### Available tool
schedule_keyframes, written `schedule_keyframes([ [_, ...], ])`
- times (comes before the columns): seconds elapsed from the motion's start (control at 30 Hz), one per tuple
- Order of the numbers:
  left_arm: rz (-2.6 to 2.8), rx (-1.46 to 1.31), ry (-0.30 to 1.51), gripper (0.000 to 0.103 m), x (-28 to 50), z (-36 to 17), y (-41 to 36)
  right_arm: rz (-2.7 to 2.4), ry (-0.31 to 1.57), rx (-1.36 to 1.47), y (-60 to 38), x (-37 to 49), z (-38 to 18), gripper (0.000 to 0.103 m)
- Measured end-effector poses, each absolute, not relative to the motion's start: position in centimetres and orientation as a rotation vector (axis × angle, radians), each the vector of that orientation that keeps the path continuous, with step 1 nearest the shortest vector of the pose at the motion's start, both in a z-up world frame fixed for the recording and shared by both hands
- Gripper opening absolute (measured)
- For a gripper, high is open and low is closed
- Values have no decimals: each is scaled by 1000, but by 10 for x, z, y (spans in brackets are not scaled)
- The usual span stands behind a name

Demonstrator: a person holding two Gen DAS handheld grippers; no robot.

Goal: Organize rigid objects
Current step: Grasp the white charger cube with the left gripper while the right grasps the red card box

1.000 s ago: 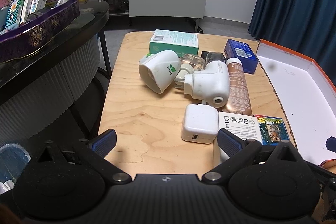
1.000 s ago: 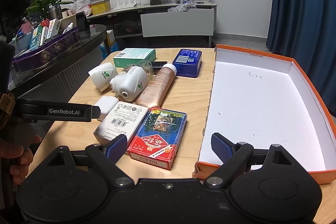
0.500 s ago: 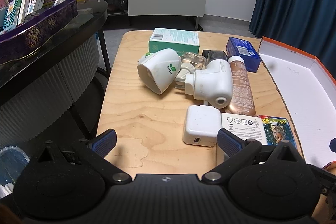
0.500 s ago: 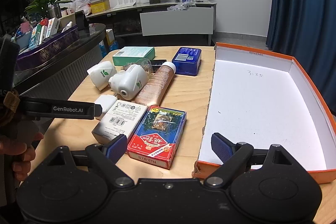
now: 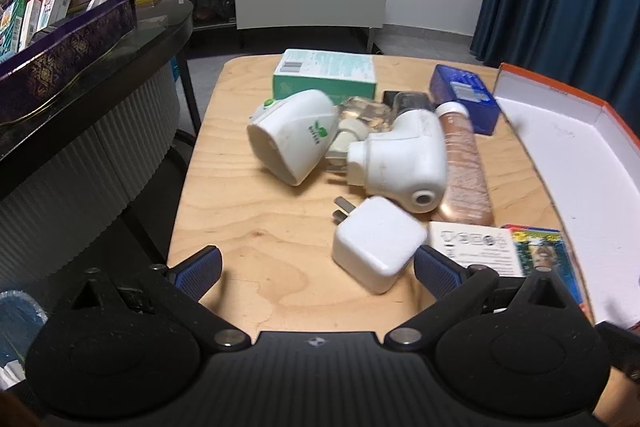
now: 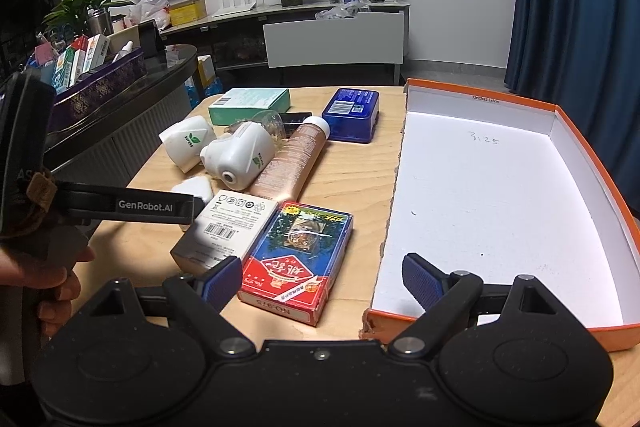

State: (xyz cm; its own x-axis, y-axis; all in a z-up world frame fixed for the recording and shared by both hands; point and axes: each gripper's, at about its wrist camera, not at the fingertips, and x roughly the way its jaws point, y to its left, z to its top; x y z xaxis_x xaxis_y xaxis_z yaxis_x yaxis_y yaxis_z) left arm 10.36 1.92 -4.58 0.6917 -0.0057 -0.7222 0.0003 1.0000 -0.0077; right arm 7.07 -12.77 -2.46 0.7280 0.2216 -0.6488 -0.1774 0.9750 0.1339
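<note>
Charger [image 5: 376,243]: white cube on table [image 5: 256,211], prongs away, just ahead of left gripper [image 5: 318,265], whose jaws gape, empty. Likely light, hard, smooth; best pinched across flat sides. Right gripper [image 6: 322,281] wide, empty, beside box [image 6: 592,163].

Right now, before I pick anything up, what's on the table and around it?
Plug-in units: 2, white with green leaf marks, table centre, side by side.
Charger: 1, white, near the left gripper, prongs pointing away.
Bottle: 1, copper-brown, white cap, lying beside the units.
Green box: 1, far edge.
Blue tin: 1, far side, next to the tray.
White carton: 1, barcode label, near edge.
Card pack: 1, red and blue, beside the carton.
Tray: 1, orange outside, white inside, nothing in it, right.
Left gripper: open.
Right gripper: open.
</note>
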Motion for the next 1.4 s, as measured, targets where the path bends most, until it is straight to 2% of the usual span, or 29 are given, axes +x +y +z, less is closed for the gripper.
schedule_keyframes([
  [0.93,9,-39,799,102,125,-55,28,238,739,86,-131,83,-35,102],
  [1.0,-14,5,782,95,125,-57,22,236,737,81,-131,82,-34,102],
  [1.07,-42,44,754,71,122,-57,17,234,743,89,-132,83,-35,102],
  [1.1,-52,48,742,63,120,-56,16,234,748,92,-132,84,-36,102],
  [1.13,-65,39,736,49,119,-55,17,234,754,94,-132,85,-37,102],
  [1.17,-66,27,734,42,118,-54,18,235,760,93,-131,86,-38,102],
  [1.4,-57,-27,730,42,108,-53,27,245,772,15,-114,93,-43,102],
])
